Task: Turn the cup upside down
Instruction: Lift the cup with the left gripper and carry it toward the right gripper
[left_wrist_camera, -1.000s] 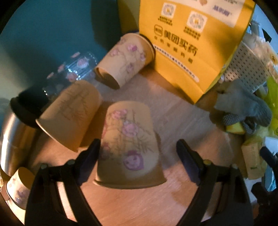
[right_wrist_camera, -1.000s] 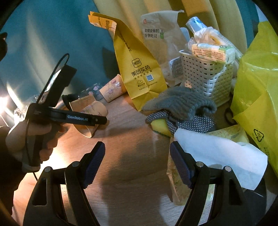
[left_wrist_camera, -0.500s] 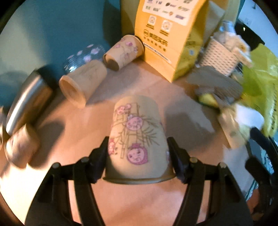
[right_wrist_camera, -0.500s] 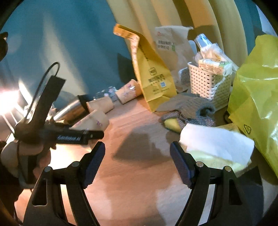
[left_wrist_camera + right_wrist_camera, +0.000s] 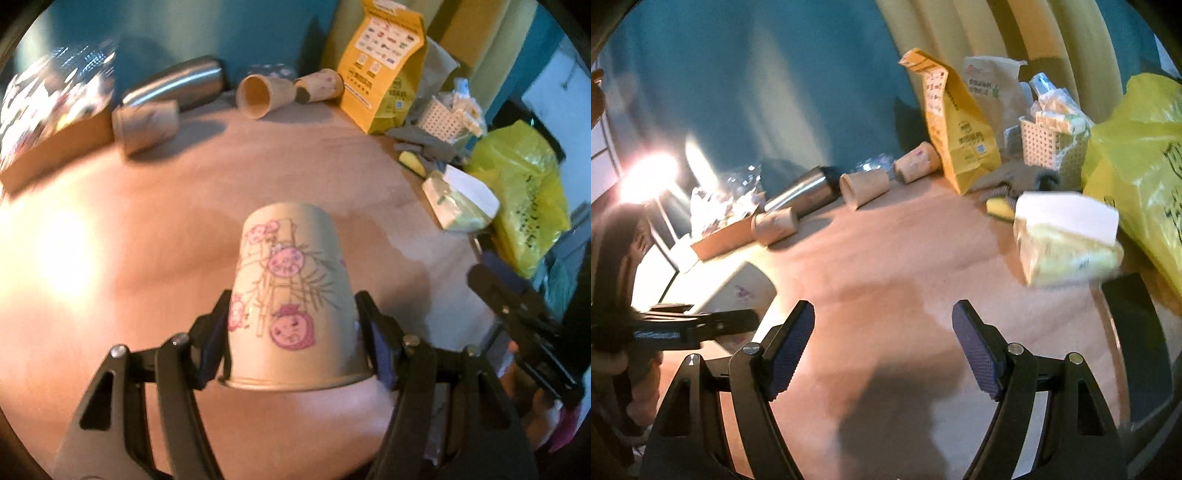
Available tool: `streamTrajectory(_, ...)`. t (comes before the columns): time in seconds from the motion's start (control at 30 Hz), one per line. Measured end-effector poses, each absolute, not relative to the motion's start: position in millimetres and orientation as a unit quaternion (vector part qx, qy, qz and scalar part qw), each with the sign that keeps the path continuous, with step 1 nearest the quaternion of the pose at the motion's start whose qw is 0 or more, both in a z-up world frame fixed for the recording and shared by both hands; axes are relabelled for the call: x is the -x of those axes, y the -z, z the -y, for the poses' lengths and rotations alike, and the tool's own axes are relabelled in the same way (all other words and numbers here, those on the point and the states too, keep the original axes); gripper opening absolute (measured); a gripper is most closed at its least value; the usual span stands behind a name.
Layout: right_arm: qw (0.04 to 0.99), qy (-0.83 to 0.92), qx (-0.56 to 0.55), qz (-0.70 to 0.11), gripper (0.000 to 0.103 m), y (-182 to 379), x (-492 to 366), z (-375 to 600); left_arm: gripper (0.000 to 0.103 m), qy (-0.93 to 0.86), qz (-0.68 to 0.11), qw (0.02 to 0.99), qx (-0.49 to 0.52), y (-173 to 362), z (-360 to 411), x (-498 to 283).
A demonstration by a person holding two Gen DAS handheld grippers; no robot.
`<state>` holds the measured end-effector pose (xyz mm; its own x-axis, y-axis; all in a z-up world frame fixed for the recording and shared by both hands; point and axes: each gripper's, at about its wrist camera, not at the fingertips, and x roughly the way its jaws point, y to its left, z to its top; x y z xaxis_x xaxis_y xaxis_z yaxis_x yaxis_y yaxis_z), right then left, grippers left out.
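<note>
My left gripper point(image 5: 295, 332) is shut on a paper cup point(image 5: 290, 295) with pink flower prints. The cup is held above the wooden table point(image 5: 147, 258), its base pointing away from me and its rim toward the camera. The same cup point(image 5: 742, 291) and the left gripper point(image 5: 724, 321) show at the left of the right wrist view. My right gripper point(image 5: 882, 328) is open and empty above the table point(image 5: 886, 251); it also shows at the right edge of the left wrist view point(image 5: 517, 306).
Three paper cups point(image 5: 146, 123) point(image 5: 264, 94) point(image 5: 319, 86) lie on their sides at the back, next to a steel flask point(image 5: 177, 85). A yellow paper bag point(image 5: 384, 74), white basket point(image 5: 445, 118), grey gloves point(image 5: 424, 142), tissue pack point(image 5: 461, 203) and yellow plastic bag point(image 5: 524, 188) crowd the right. A cardboard box point(image 5: 55, 144) sits at left.
My left gripper closed on the cup and carried it up and back from the other cups toward the near part of the table. The right gripper also drew back, staying open.
</note>
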<state>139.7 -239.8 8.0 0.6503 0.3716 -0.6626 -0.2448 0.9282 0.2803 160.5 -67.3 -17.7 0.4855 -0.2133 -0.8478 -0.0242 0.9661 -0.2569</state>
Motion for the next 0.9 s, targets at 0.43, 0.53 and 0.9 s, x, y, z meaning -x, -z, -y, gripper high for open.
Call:
streamTrajectory(0.43, 0.875, -0.207, -0.074, -0.431, 0.080, 17, -75, 215, 0.066, 0.043, -0.522, 0.818, 0.239, 58, 60, -75)
streamTrajectory(0.53, 0.872, -0.204, -0.074, -0.439, 0.080, 21, -76, 213, 0.066, 0.044, -0.526, 0.813, 0.245, 65, 60, -74)
streamTrajectory(0.9, 0.858, -0.212, -0.063, -0.464, 0.080, 29, -83, 200, 0.068, 0.037, -0.548, 0.794, 0.259, 81, 53, -77)
